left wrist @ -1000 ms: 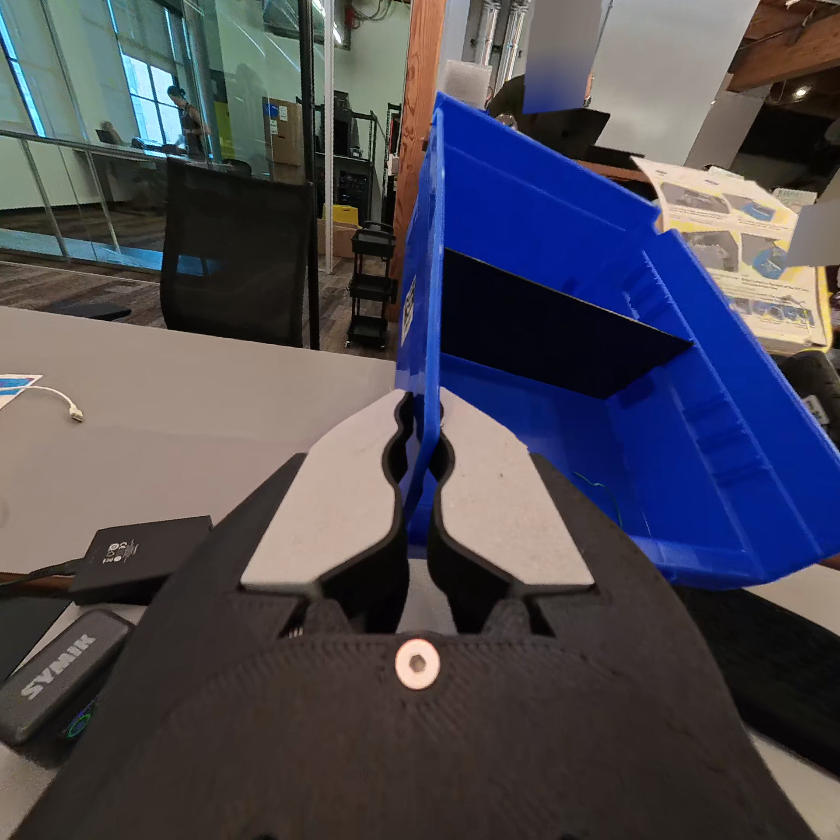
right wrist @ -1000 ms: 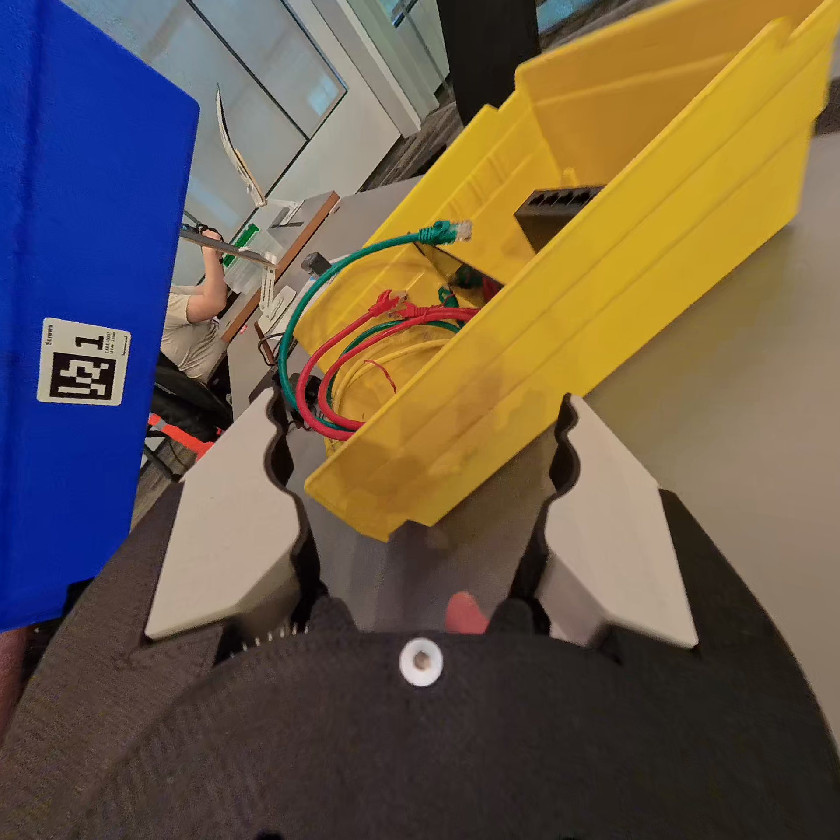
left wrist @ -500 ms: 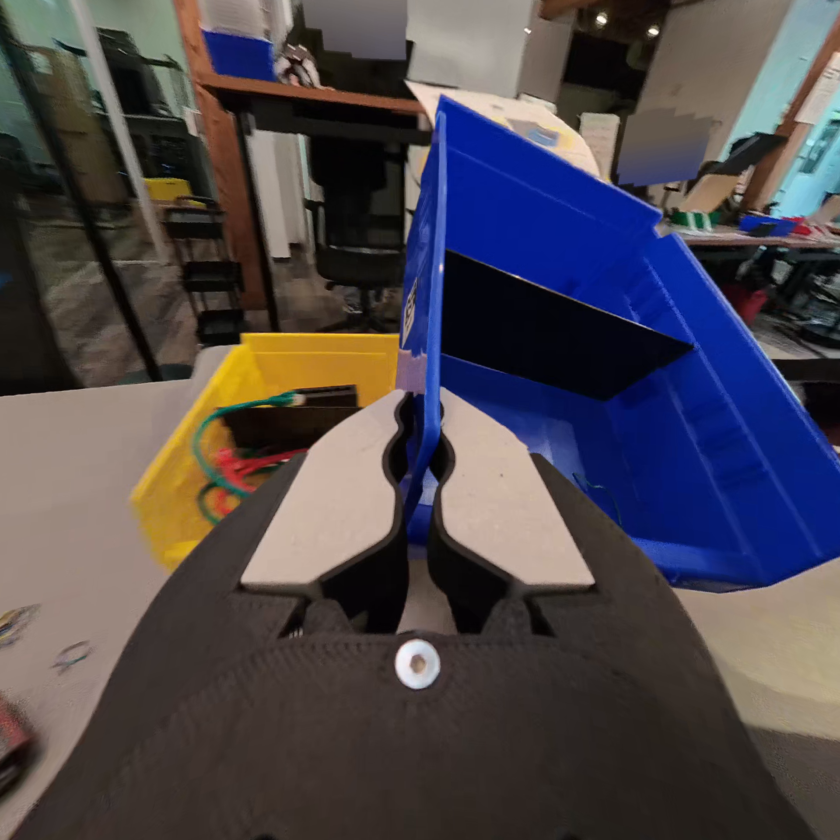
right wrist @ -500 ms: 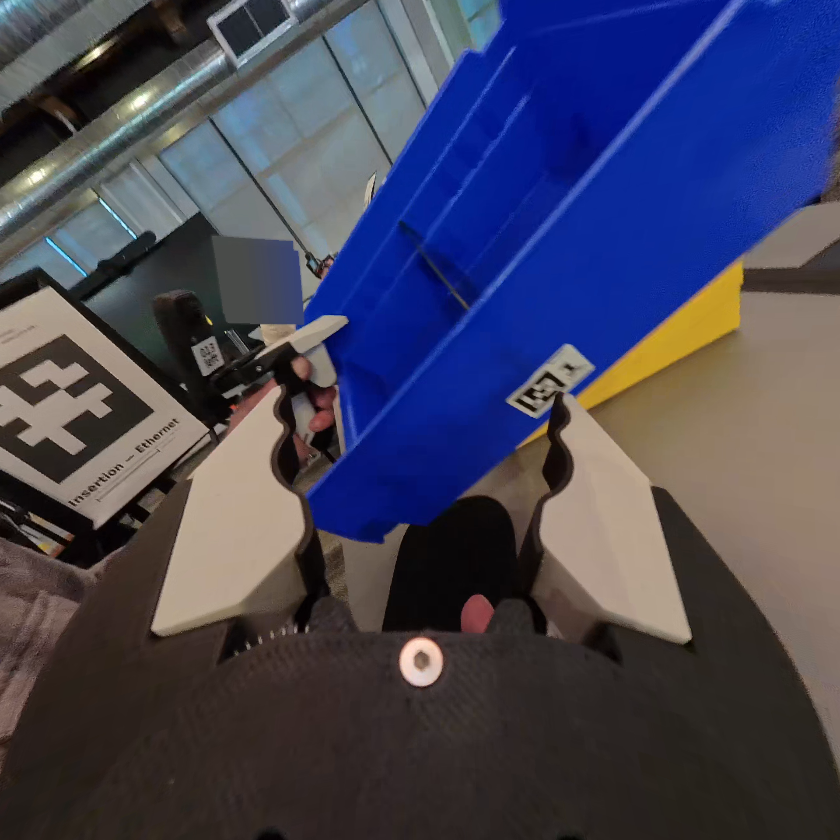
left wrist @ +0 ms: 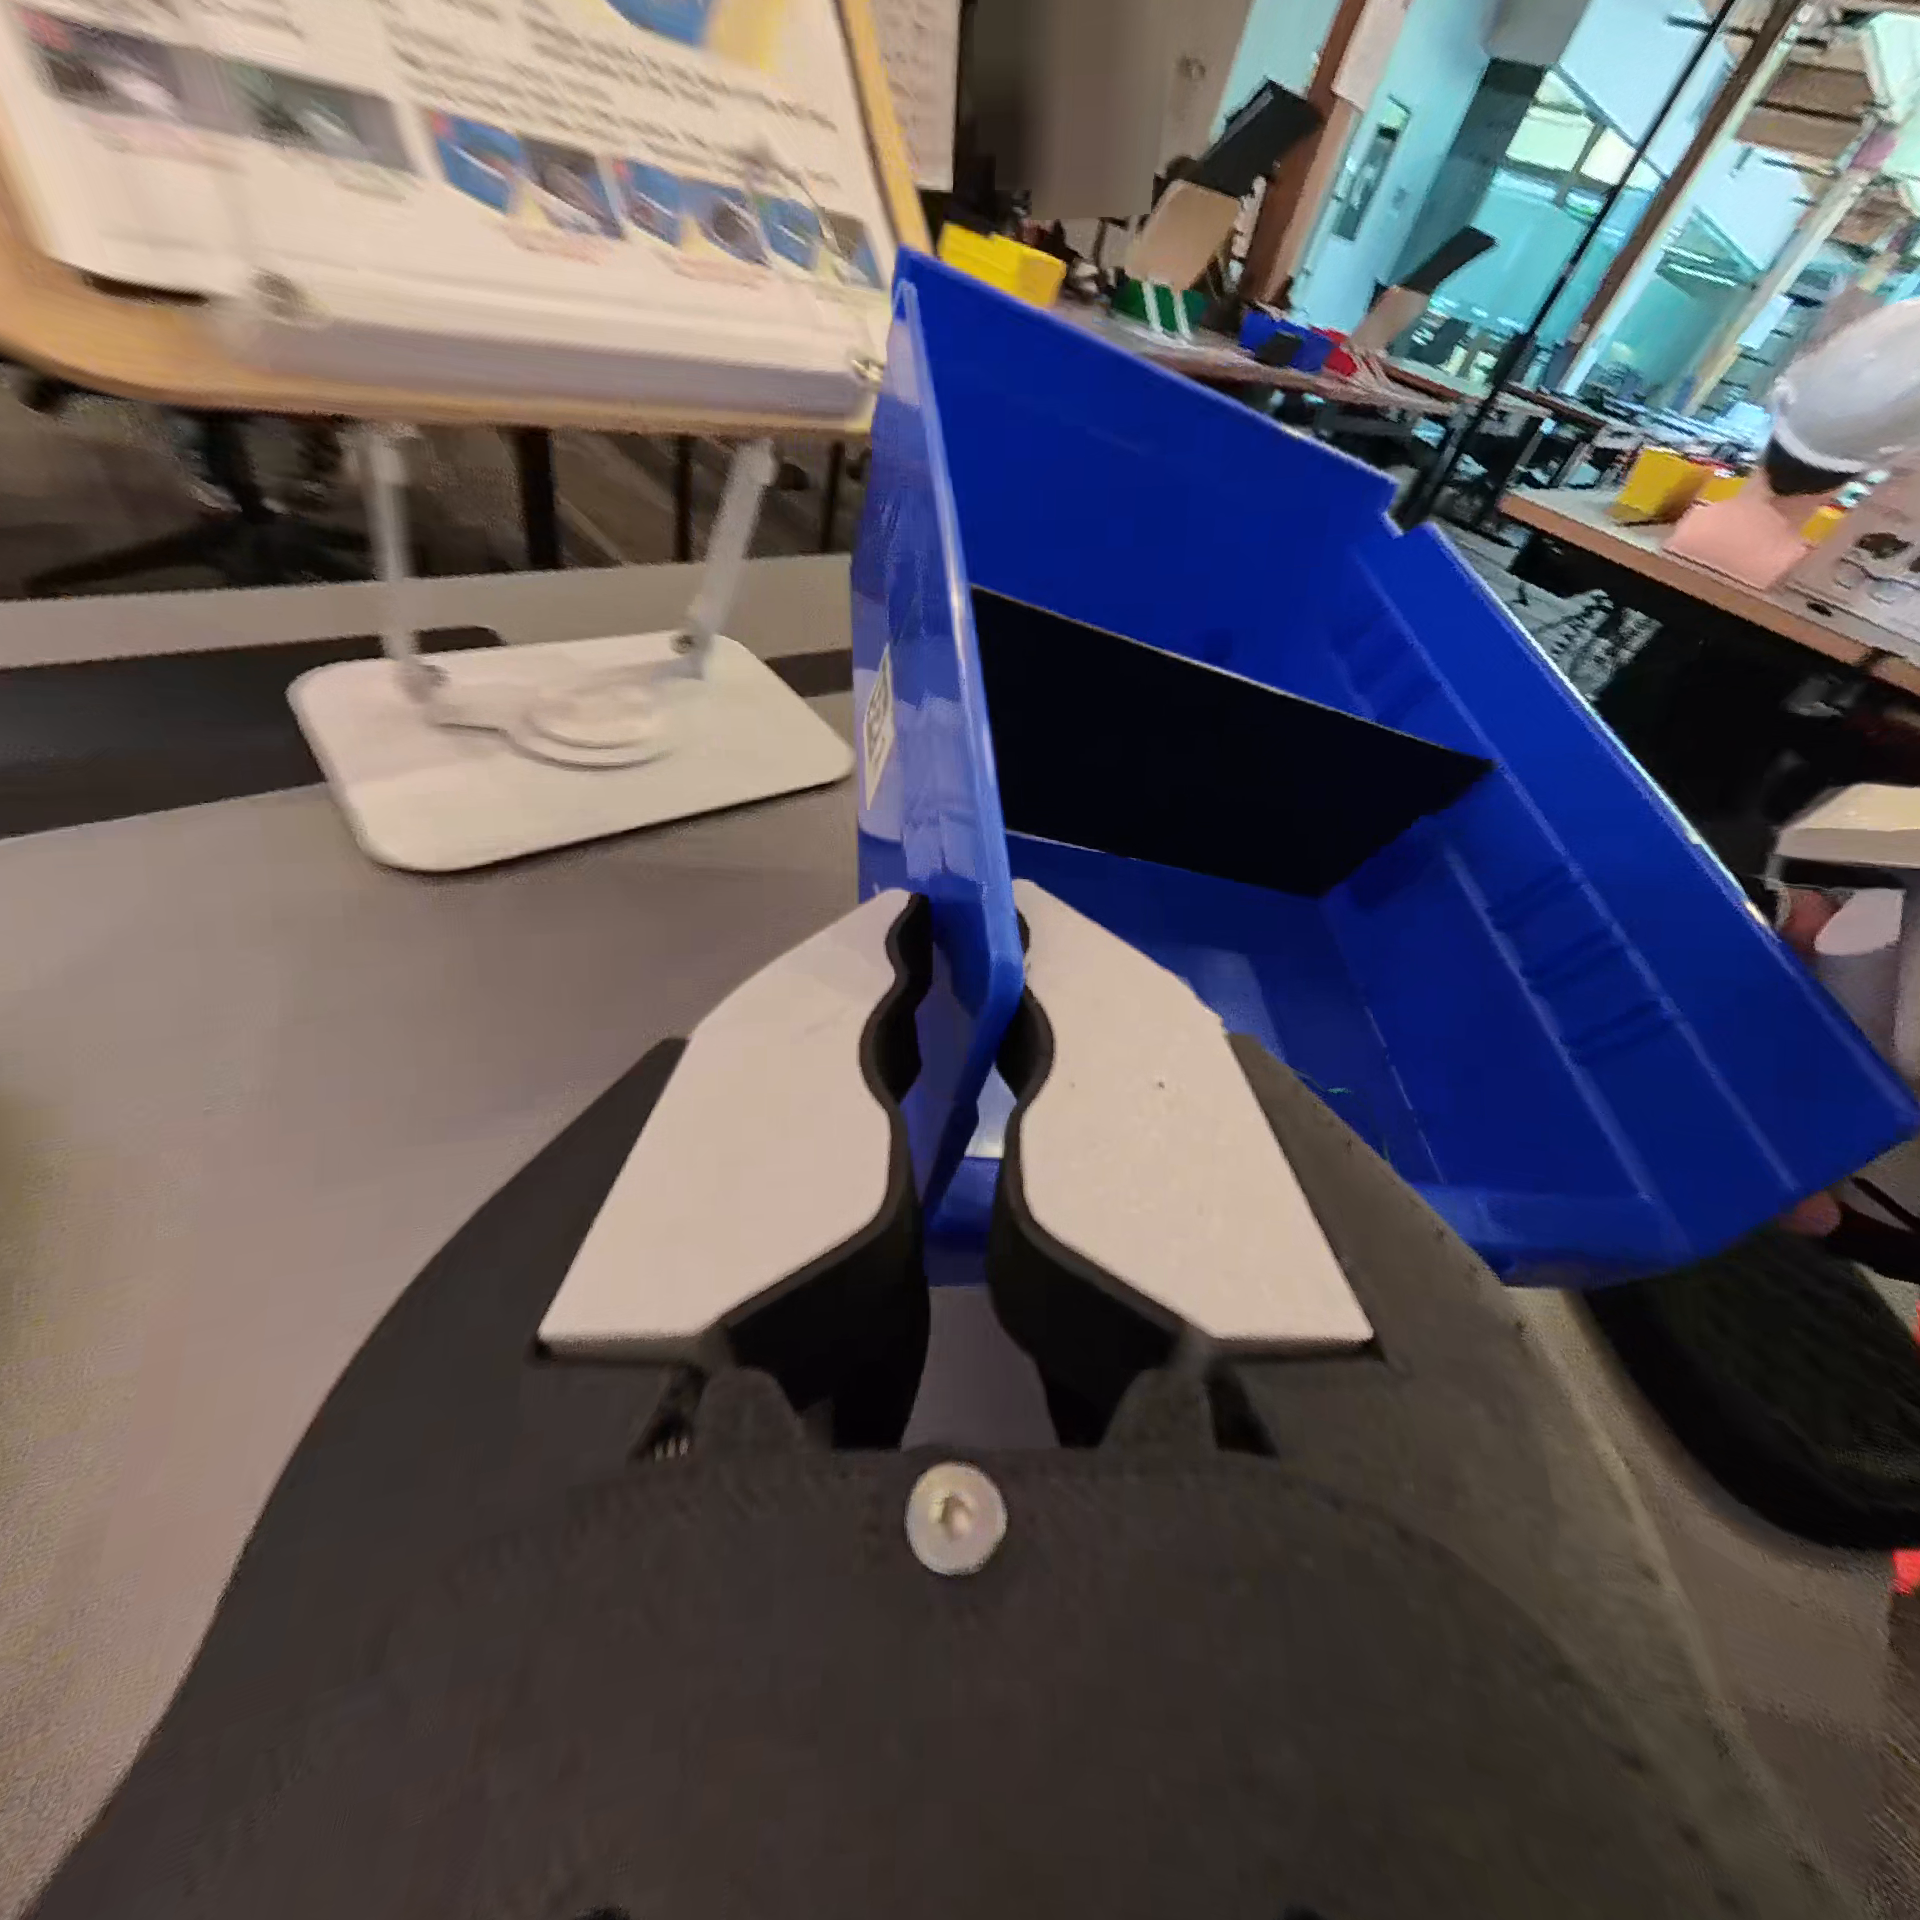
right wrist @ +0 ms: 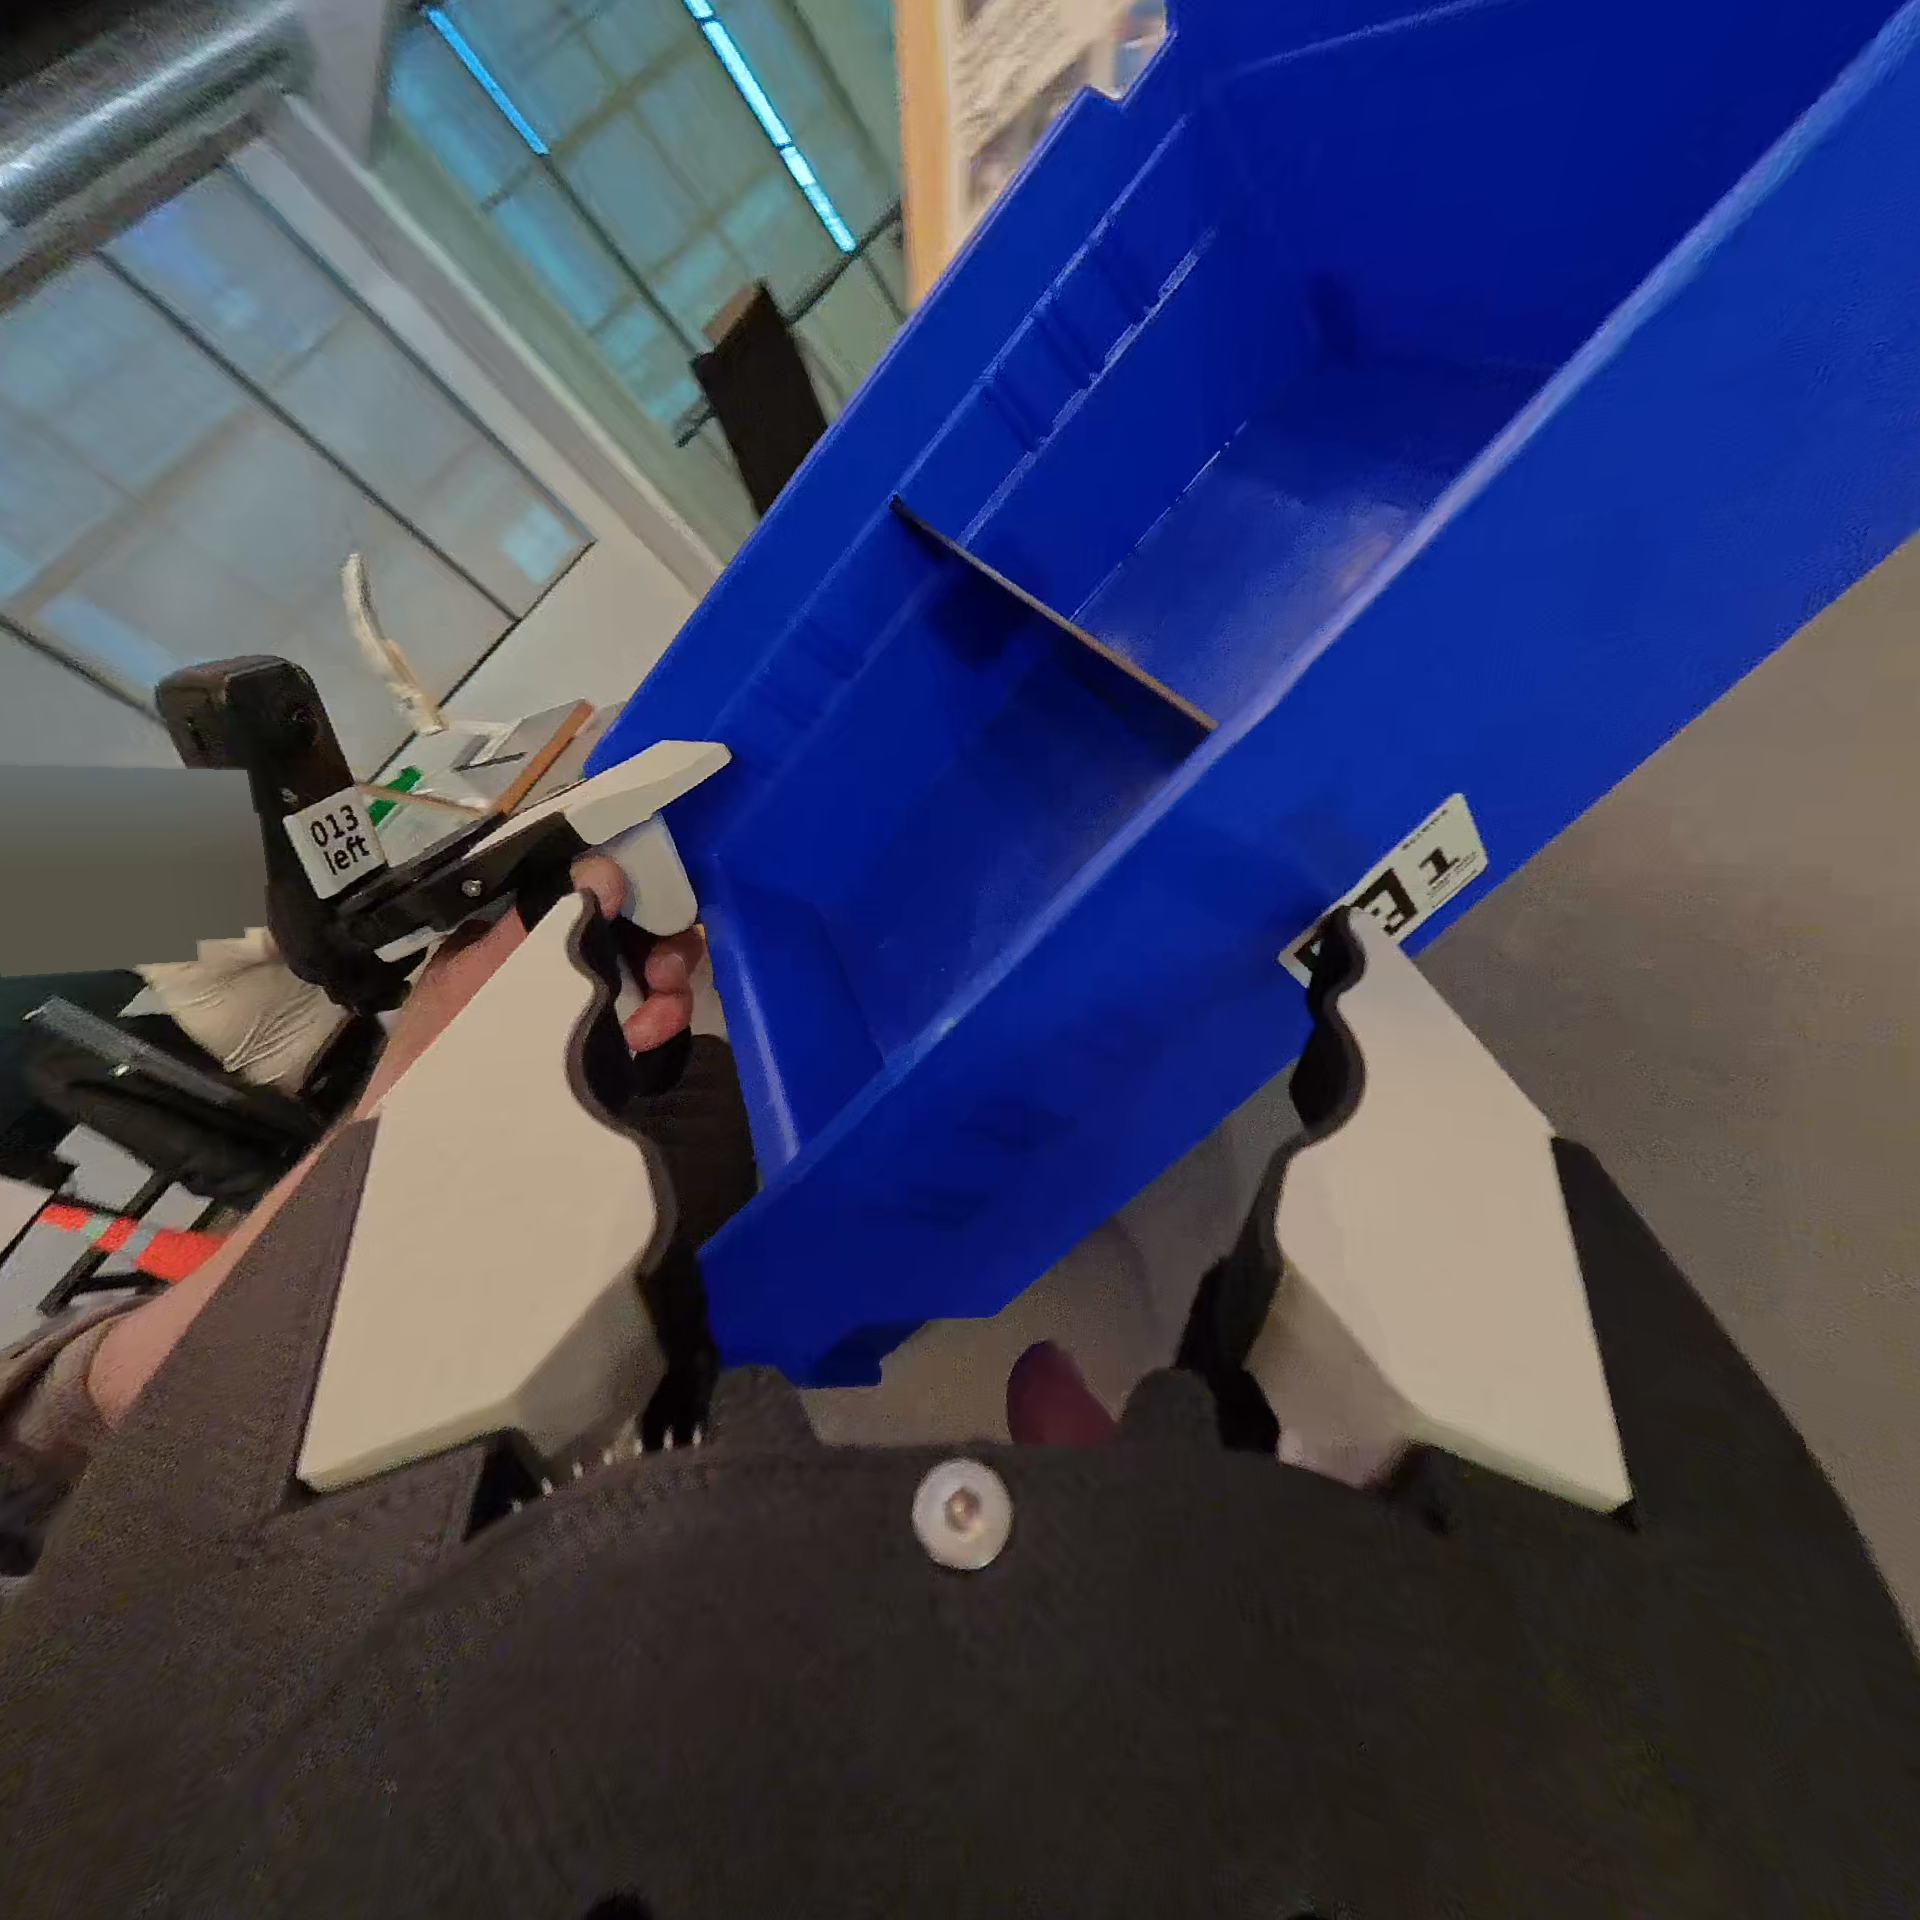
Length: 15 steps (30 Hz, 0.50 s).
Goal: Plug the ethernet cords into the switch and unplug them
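Observation:
My left gripper [left wrist: 964,935] is shut on the side wall of a blue plastic bin [left wrist: 1299,831] and holds it tilted above the grey table. The bin has a black divider [left wrist: 1174,758] across it and looks empty. In the right wrist view the same blue bin [right wrist: 1195,675] fills the middle, with the left gripper [right wrist: 655,821] clamped on its near-left wall. My right gripper [right wrist: 961,966] is open and empty, its jaws standing wide on either side of the bin's near corner. No ethernet cords or switch show now.
A white document stand [left wrist: 561,738] with a printed sheet [left wrist: 436,135] stands on the grey table [left wrist: 312,1039] at the left. Work tables with yellow bins [left wrist: 1662,483] lie beyond at the right. A person's hand [right wrist: 644,987] holds the left gripper.
The left gripper has swung the blue bin round to the right; the yellow bin with cords has left both views. The blue bin now lies between the right gripper's open jaws.

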Tool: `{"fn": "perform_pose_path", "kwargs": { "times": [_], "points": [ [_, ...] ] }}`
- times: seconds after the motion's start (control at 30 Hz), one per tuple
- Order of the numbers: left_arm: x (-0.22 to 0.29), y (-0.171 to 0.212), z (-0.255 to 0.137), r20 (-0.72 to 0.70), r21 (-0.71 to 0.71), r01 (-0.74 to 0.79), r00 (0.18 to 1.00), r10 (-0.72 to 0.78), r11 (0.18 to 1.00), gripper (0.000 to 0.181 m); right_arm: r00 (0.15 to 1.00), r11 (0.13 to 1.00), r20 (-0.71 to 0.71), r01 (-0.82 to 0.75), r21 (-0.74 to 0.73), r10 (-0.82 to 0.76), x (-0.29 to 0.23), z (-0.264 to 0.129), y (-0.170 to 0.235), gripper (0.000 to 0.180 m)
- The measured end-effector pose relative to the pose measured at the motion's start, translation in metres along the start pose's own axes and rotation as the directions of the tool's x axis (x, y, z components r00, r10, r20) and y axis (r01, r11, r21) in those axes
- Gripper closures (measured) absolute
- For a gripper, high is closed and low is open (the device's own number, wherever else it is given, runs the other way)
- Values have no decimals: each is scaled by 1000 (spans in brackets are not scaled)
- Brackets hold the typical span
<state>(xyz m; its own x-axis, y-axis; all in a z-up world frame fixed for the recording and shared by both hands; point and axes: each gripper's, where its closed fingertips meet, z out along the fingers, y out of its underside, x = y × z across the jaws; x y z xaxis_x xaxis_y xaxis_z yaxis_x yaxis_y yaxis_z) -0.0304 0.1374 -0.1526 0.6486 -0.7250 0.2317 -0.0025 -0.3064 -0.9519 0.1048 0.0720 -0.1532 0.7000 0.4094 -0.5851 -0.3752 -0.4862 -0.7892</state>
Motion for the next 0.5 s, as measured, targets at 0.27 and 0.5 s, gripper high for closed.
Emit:
{"fn": "perform_pose_path", "kwargs": {
  "times": [0.27,0.5],
  "points": [
    [48,32,109,-144,-149,40,988,-62,988,166,982,995,-165,-96,8,96,100,-44,-12,43],
    [75,49,166,-234,-209,35,969,-85,977,159,960,996,-265,-94,-7,89,163,-58,-24,40]
  ]
}}
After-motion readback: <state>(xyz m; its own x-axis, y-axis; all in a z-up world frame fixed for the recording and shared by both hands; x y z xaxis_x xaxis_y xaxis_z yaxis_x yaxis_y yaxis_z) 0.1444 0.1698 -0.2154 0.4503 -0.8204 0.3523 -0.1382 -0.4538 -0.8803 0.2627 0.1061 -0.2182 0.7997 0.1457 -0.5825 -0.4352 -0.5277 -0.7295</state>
